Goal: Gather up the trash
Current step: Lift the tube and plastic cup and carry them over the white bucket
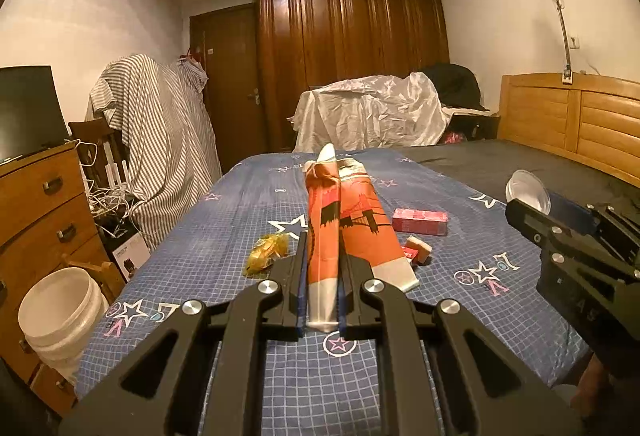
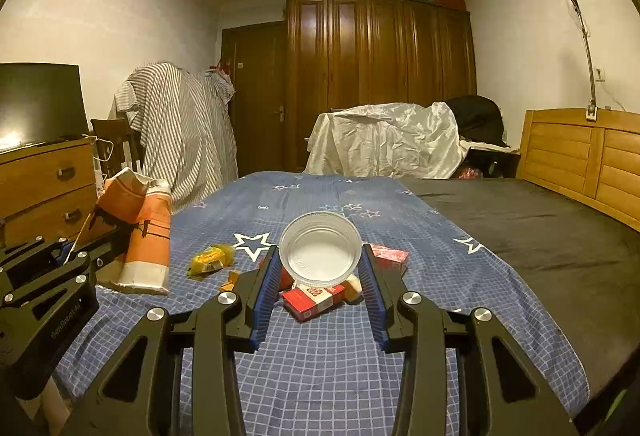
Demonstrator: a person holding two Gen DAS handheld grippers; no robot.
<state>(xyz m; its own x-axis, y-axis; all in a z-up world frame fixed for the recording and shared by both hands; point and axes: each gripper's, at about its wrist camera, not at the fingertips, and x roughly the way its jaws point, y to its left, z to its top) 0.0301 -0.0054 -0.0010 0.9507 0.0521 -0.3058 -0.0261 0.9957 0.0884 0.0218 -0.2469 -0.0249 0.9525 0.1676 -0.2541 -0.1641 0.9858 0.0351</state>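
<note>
A bedroom, seen from two hand-held grippers raised over a bed point(image 2: 500, 236) spread with a blue grid-patterned sheet printed with stars; a dark grey cover lies along its right side.

The left gripper point(image 1: 322, 244) is clamped shut on an orange paper bag point(image 1: 352, 224), flat and creased, with a black bridge print and white bands at the ends. Its jaws pinch one folded edge, so the bag stands upright between them.

The right gripper point(image 2: 320, 268) grips a clear plastic cup point(image 2: 320, 250), round, thin-walled and glossy, its open mouth facing the camera between the blue ribbed pads point(image 2: 267, 284).

Loose trash lies on the sheet towards the near edge of the bed: a crumpled yellow wrapper point(image 2: 210, 259), shiny and translucent, and a red cardboard box point(image 2: 314, 300), rectangular with white print. A second red box point(image 1: 419, 222) lies further in.

Only the left view shows a white plastic bucket point(image 1: 60, 316) on the floor beside the bed's left edge, next to a wooden chest of drawers point(image 1: 40, 204). Only the right view shows the cup's inside and a small tan scrap point(image 2: 231, 280) near the wrapper.
</note>
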